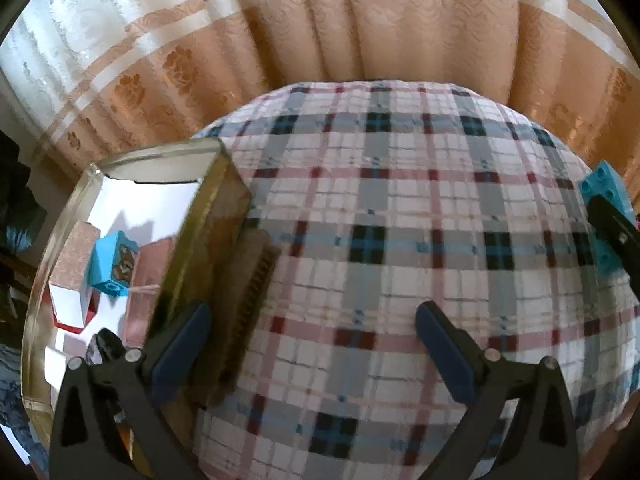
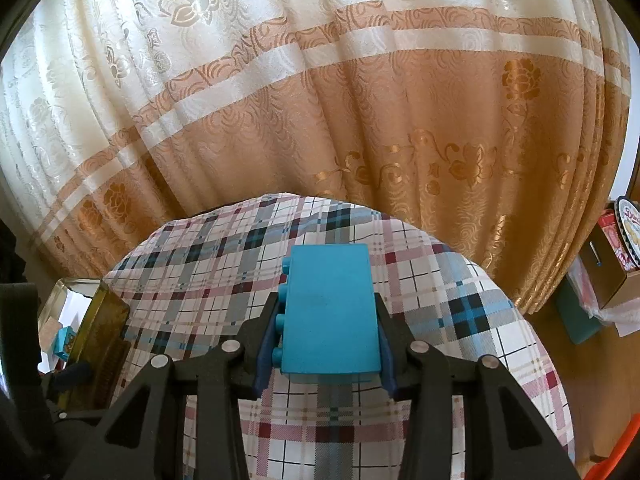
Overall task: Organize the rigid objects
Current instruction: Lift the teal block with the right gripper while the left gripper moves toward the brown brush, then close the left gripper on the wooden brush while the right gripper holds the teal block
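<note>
Right wrist view: right gripper clamped on blue brick above plaid cloth. Left gripper spread wide, empty, beside clear bin. Bear brick already binned; held brick left to stow.

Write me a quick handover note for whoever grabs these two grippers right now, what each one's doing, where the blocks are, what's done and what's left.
Right gripper: shut on a plain blue block, held above the plaid tablecloth.
Left gripper: open and empty, jaws wide, its left finger next to the clear container.
Done: a bear-print blue block and some pink-and-white boxes already lie in the container.
Left: carry the plain blue block to the container, at the table's left edge, and release it inside. No other loose pieces show on the cloth.
</note>
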Available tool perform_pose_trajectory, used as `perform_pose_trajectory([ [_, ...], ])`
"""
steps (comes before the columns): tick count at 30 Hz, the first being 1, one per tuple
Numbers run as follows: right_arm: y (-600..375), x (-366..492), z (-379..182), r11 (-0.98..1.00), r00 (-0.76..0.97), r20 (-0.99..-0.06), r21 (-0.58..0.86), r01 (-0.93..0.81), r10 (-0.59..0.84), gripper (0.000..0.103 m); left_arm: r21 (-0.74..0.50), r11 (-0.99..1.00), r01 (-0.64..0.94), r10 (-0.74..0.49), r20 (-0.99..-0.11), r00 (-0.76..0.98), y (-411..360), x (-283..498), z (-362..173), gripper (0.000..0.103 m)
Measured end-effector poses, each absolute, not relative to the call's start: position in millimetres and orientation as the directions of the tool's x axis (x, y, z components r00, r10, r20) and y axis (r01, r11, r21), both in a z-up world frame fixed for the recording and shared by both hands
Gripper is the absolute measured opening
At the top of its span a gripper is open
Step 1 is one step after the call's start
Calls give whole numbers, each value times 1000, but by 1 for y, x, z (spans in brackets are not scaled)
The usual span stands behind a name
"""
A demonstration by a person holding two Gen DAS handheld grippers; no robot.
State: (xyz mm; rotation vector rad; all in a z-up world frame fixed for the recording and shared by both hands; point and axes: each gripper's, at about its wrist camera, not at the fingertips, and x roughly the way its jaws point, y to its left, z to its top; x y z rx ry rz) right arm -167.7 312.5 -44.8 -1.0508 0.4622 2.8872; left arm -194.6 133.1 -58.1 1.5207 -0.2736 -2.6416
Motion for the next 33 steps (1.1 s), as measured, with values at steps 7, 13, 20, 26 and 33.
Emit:
perform_pose_trajectory([
  [7, 318, -167, -45, -949, -771, -634, 277, -152, -62, 45, -2, -991, -131, 59, -902, -428, 142, -188, -65, 103],
  [13, 319, -166, -44, -948, -773, -632, 279, -152, -62, 45, 10, -982, -188, 73, -901, -427, 152, -178, -61, 102],
  [20, 319, -166, -43, -950, -772, -633, 276, -149, -63, 45, 196, -952, -237, -22, -813, -581, 170, -163, -36, 101],
  [26, 319, -167, -42, -949, -775, -629, 278, -146, -65, 45, 129, -979, -156, -40, -878, -477, 140, -187, -59, 101],
  [33, 318, -167, -43, -949, -773, -631, 278, -148, -64, 45, 106, -984, -144, -27, -885, -465, 138, -190, -64, 103],
])
